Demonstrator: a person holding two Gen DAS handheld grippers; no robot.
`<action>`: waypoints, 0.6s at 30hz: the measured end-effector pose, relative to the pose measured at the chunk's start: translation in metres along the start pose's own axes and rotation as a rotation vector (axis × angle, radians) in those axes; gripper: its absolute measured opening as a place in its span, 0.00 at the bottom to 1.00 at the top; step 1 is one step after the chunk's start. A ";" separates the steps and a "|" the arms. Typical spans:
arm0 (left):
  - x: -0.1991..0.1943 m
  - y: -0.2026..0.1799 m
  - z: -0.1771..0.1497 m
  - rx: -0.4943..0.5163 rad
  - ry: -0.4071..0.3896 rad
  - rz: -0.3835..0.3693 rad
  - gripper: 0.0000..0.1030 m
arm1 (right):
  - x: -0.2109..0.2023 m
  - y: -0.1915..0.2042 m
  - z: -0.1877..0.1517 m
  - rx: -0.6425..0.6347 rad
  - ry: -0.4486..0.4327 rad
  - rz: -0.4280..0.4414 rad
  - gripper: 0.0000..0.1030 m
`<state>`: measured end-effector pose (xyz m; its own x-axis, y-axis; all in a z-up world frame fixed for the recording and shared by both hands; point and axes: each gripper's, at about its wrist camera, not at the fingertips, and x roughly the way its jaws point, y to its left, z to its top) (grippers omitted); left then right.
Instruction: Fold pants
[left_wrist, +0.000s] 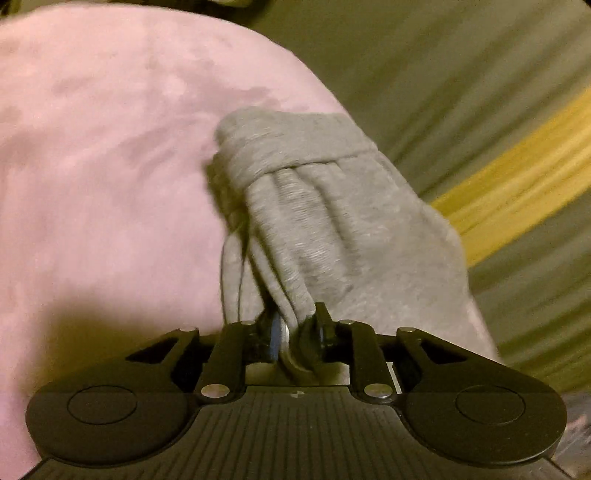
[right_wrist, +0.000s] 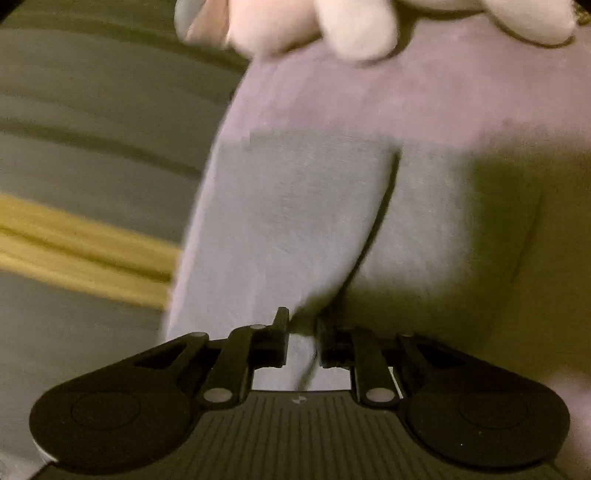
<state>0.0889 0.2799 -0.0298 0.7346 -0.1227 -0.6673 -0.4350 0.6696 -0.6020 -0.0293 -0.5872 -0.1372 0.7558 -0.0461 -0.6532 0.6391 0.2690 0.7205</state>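
- Grey ribbed-knit pants (left_wrist: 314, 206), soft jersey with a gathered cuff or waistband, hang bunched from the left tongs (left_wrist: 295, 328), whose jaws are closed tight on a fold of the fabric.
- The right tongs (right_wrist: 301, 332) stand narrowly closed on another stretch of the same grey cloth (right_wrist: 288, 221), which runs forward from them in a flat, smoother panel.
- The garment sits over a pink suede-like cover (left_wrist: 110, 147), apparently a bed or cushion; olive cloth with a yellow band (left_wrist: 524, 155) lies beyond its edge.
- Both views are smeared, suggesting the pants are mid-carry. Whether any part rests on the pink surface cannot be told for certain.
- Judgement: the step in hand is drawing the cloth taut between 2 grips before laying it down. Done well, both tongs travel level and together, keeping the edge straight and clear of the drop-off beside the pink cover.
- Count: 1 pair of pants, 2 tongs, 1 pink cover, 1 yellow band, and pale plush lumps (right_wrist: 354, 29), number unclear, at the top of the right view.
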 end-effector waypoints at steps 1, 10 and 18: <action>0.000 0.002 -0.002 -0.017 -0.015 -0.026 0.38 | 0.001 0.008 -0.002 -0.053 0.001 -0.019 0.23; 0.001 -0.011 0.010 -0.006 0.000 -0.054 0.65 | 0.017 0.053 -0.016 -0.251 0.009 -0.055 0.61; 0.023 -0.021 0.005 0.050 0.033 -0.033 0.65 | 0.017 0.029 -0.012 -0.170 0.014 -0.021 0.55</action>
<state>0.1177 0.2662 -0.0304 0.7299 -0.1689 -0.6623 -0.3841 0.7001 -0.6019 0.0000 -0.5690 -0.1302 0.7400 -0.0402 -0.6714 0.6203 0.4267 0.6581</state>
